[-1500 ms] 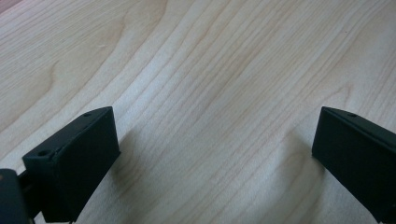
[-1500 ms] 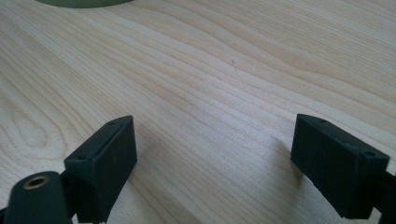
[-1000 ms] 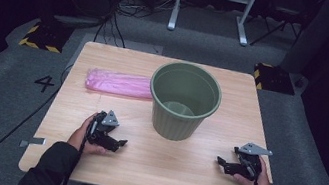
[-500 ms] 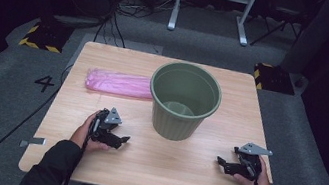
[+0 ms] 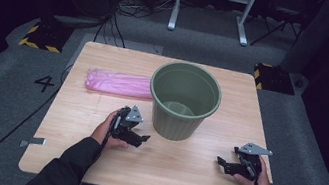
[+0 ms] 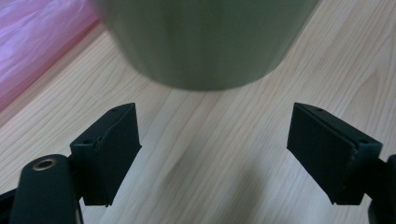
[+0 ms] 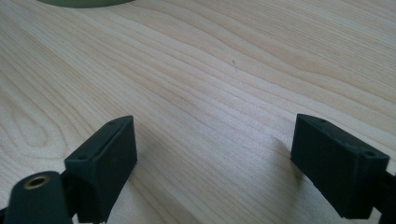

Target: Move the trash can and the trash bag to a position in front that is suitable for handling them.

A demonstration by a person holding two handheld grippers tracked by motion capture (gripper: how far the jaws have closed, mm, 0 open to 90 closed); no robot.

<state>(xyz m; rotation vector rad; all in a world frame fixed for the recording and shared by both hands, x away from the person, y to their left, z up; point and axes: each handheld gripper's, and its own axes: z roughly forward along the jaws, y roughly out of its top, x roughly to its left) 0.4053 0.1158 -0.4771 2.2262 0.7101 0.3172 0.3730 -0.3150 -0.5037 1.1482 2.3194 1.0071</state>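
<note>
Green plastic bin stands upright mid-table, toward the far side. Pink bag roll lies just left of it, touching or nearly so. Left gripper near the bin's near-left base, jaws wide, nothing between them. Right gripper well apart at the near right, jaws wide over bare wooden table.

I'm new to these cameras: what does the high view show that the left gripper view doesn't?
The high view takes in the green bin's open top, the person's hands, the right gripper and the floor. The left gripper view gives a close look at the left gripper, open with nothing between its pads. Both show the bin, the pink bag and the wooden table.
</note>
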